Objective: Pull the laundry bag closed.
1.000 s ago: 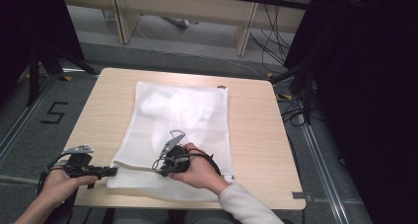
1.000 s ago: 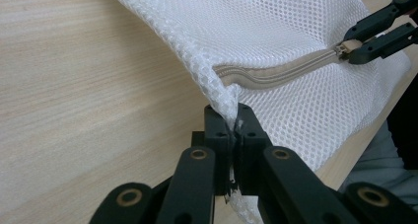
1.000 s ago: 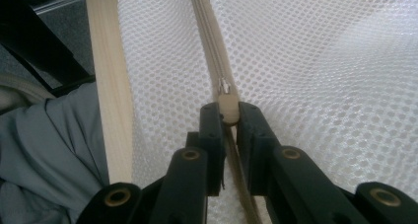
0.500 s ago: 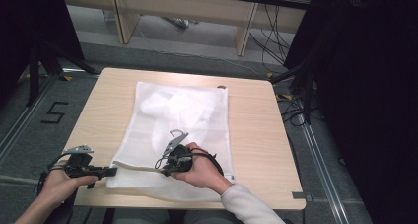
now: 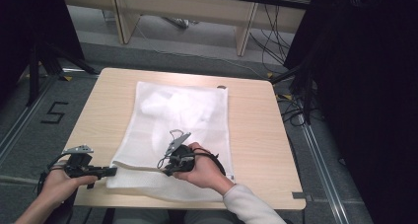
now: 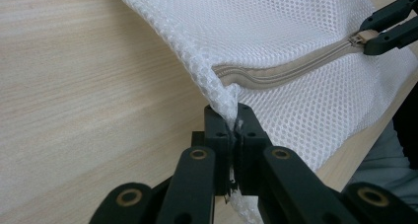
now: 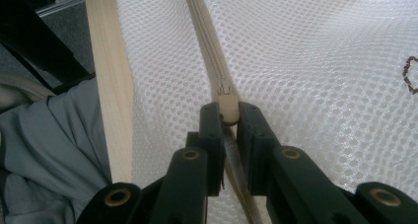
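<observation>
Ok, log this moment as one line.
left hand-held gripper: shut on mesh bag corner | right hand-held gripper: shut on zipper pull | table

Bare counter [image 5: 251, 120] lies open left, right and beyond the mesh bag [image 5: 182, 120], whose raised near edge stands between both grippers.

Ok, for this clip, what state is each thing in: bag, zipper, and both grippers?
White mesh laundry bag: lying flat on the table, white contents inside.
Beige zipper: closed between the two grippers.
Beige zipper slider: pinched by the right gripper.
Left gripper: jaws shut on the bag's corner.
Right gripper: jaws shut on the slider.
</observation>
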Demonstrator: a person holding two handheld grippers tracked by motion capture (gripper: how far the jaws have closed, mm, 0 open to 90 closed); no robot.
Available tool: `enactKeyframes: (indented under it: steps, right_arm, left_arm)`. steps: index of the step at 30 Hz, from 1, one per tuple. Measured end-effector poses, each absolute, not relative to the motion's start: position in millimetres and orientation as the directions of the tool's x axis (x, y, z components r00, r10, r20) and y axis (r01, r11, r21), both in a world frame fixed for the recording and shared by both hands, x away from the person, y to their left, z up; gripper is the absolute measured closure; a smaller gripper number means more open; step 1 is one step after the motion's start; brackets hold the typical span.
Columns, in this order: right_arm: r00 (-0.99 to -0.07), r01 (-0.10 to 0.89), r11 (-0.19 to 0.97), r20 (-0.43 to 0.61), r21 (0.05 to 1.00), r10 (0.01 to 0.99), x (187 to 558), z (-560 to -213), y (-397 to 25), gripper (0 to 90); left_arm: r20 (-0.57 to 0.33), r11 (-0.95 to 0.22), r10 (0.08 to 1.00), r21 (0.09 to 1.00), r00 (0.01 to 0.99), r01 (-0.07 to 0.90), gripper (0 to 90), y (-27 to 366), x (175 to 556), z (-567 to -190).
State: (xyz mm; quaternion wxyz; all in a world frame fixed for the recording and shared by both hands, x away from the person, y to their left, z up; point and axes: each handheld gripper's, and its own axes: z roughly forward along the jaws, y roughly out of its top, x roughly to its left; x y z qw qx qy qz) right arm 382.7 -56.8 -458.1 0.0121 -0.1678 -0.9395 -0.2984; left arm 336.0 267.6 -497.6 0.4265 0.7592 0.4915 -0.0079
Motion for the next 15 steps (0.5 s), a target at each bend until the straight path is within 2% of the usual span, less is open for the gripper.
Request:
enactKeyframes:
  steps: [15]
  right_arm:
    - [-0.946,0.316,0.765,0.119,0.562,0.303,384.0,-458.0,-62.2,82.3]
  left_arm:
    - [-0.429,-0.152,0.742,0.64,0.515,0.753,86.0,268.1,336.1,-497.7]
